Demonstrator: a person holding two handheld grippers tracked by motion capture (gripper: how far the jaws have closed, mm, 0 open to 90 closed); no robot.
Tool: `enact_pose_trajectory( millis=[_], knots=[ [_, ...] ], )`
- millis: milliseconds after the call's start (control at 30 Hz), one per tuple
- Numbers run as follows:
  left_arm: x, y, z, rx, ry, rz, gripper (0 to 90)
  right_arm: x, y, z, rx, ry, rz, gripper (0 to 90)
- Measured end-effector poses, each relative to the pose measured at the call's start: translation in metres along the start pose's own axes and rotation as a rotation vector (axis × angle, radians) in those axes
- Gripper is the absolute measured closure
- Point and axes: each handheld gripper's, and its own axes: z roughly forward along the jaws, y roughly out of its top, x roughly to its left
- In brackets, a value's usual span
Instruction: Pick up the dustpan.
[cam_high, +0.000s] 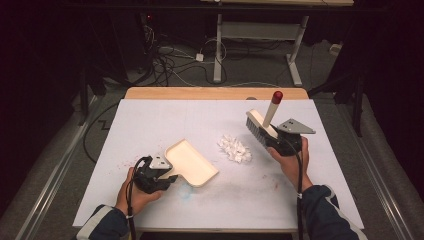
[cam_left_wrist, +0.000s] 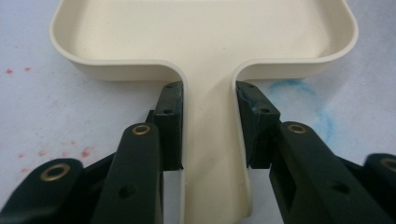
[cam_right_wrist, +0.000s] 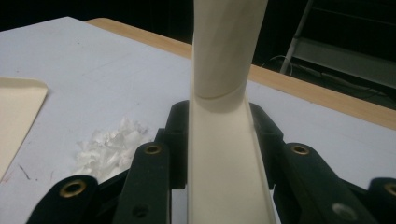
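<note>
Gripping the cream dustpan (cam_high: 192, 162) by its handle, the left claw (cam_high: 167, 175) is clamped on it, holding the pan low over the white-covered bench (cam_high: 150, 125). The right claw (cam_high: 277, 140) is clamped on the brush (cam_high: 262, 125), its red-tipped handle pointing up and away. A small pile of white scraps (cam_high: 234, 148) lies between dustpan and brush.
</note>
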Motion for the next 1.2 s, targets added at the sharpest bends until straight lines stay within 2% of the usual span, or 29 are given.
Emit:
enact_pose_trajectory(
  millis=[200, 333, 500, 600, 700, 767, 1200],
  knots=[
    [-0.004, 0.006, 0.006, 0.000, -0.023, 0.007, 63.8, 0.002, 0.001, 0.018, 0.022, -0.001, -0.002, 67.3],
    [-0.004, 0.009, 0.009, 0.005, -0.033, 0.013, 63.8, 0.000, 0.000, 0.033, 0.041, 0.002, 0.028, 67.3],
    [-0.004, 0.010, 0.011, 0.008, -0.040, 0.014, 63.7, 0.003, -0.001, 0.046, 0.068, 0.007, 0.027, 67.3],
    [-0.004, 0.010, 0.011, 0.009, -0.041, 0.011, 63.7, 0.007, 0.000, 0.048, 0.073, 0.022, 0.011, 67.4],
    [-0.004, 0.011, 0.011, 0.009, -0.044, 0.009, 63.8, 0.010, -0.001, 0.047, 0.074, 0.037, 0.030, 67.3],
    [-0.004, 0.011, 0.011, 0.008, -0.047, 0.007, 63.7, 0.011, -0.001, 0.047, 0.076, 0.037, 0.018, 67.2],
    [-0.008, 0.021, 0.018, 0.024, -0.068, 0.040, 63.7, 0.012, -0.001, 0.048, 0.081, 0.050, 0.021, 67.0]
  ],
)
